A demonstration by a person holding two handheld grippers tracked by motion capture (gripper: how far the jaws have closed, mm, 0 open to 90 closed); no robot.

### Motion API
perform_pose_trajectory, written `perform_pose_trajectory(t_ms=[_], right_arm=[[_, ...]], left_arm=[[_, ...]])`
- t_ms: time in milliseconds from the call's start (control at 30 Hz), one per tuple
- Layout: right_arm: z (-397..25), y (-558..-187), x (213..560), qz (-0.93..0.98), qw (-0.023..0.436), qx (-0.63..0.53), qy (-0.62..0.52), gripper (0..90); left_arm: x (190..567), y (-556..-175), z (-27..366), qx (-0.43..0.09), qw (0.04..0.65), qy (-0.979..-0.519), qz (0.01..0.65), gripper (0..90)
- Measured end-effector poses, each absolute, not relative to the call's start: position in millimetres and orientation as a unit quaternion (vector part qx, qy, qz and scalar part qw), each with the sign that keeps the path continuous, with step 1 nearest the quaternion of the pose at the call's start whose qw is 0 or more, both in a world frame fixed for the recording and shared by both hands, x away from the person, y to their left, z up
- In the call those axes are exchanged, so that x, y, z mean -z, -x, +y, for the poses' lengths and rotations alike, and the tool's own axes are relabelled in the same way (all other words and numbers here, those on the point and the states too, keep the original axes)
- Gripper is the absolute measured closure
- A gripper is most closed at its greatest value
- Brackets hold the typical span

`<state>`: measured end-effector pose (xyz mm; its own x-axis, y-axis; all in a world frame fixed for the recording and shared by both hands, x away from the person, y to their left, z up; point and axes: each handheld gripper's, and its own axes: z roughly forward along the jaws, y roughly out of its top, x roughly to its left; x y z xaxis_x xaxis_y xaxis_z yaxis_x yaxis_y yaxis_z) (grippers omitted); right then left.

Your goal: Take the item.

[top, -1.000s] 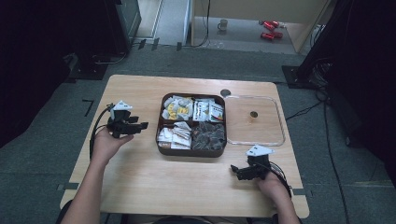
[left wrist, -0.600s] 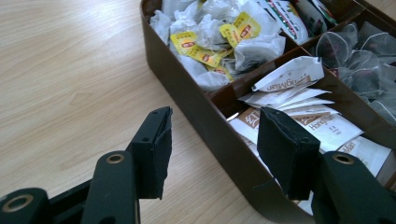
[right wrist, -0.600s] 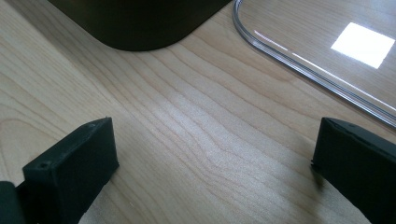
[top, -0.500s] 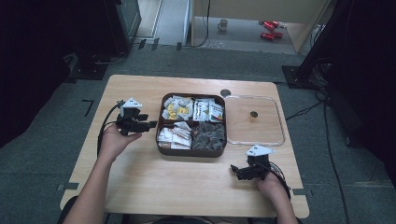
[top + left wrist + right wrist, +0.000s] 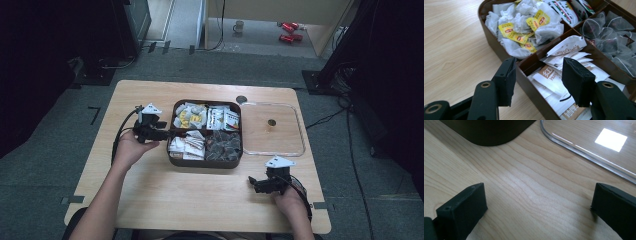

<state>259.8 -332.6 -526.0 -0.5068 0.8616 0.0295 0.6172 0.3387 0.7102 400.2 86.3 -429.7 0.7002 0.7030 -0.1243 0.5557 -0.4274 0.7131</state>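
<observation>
A dark brown box point(image 5: 172, 159) with four compartments sits mid-table, full of tea bags and sachets. My left gripper point(image 5: 161, 133) stands open at the box's left wall point(image 5: 529, 65), one jaw outside it, the other over the white sachets point(image 5: 554, 77). Behind them lie yellow-tagged tea bags point(image 5: 524, 27) and, to the right, clear pyramid bags point(image 5: 614, 37). My right gripper point(image 5: 253, 184) rests open and low on the bare wood near the table's front right, with the box corner point(image 5: 491, 132) and the clear lid's rim point(image 5: 584, 152) ahead of it.
A clear plastic lid point(image 5: 272, 129) lies flat just right of the box. The table's front edge point(image 5: 200, 227) runs close to my right hand. Cables trail from both grippers. Beyond the table's far edge lies grey floor with stands, a mug and red items.
My left gripper has moved right, from the table's left part up to the box's left wall. The right gripper has stayed in place.
</observation>
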Motion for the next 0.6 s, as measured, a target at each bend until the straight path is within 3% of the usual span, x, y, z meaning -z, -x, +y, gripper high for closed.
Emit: perform_pose_trajectory(t_ms=[600], right_arm=[[-331,-262,526,0.796,0.181,-0.34,-0.468,0.0]], left_arm=[[434,-412,50,-0.088,0.382,-0.852,0.347,46.0]])
